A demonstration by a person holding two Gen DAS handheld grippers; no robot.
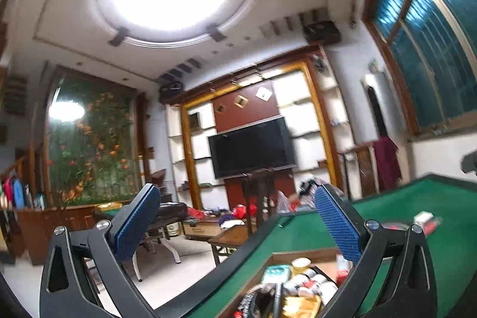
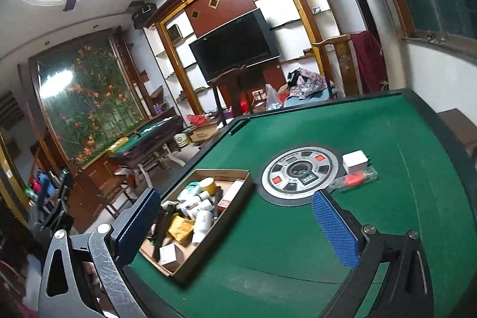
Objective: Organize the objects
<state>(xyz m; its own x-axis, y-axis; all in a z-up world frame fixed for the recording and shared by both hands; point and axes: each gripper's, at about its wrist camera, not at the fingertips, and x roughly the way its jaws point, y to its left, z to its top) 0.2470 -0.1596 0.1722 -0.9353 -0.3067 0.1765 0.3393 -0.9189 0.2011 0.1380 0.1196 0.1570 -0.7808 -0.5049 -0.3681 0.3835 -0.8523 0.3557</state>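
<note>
A shallow cardboard box [image 2: 235,192] full of small bottles, packets and jars sits on the green mahjong table [image 2: 387,139]. A small white box [image 2: 354,161] and a clear case with a red item [image 2: 356,178] lie right of the table's round centre panel [image 2: 299,172]. My right gripper [image 2: 235,216] is open and empty, raised above the table near the box. My left gripper [image 1: 238,216] is open and empty, held high and tilted up over the box [image 1: 298,285]. The white box also shows in the left wrist view [image 1: 423,218].
The table has a raised dark rim [image 2: 441,121]. Beyond it stand a TV [image 2: 235,45] on a shelving wall, a second green table [image 2: 143,136], chairs and floor clutter. A window is at the right.
</note>
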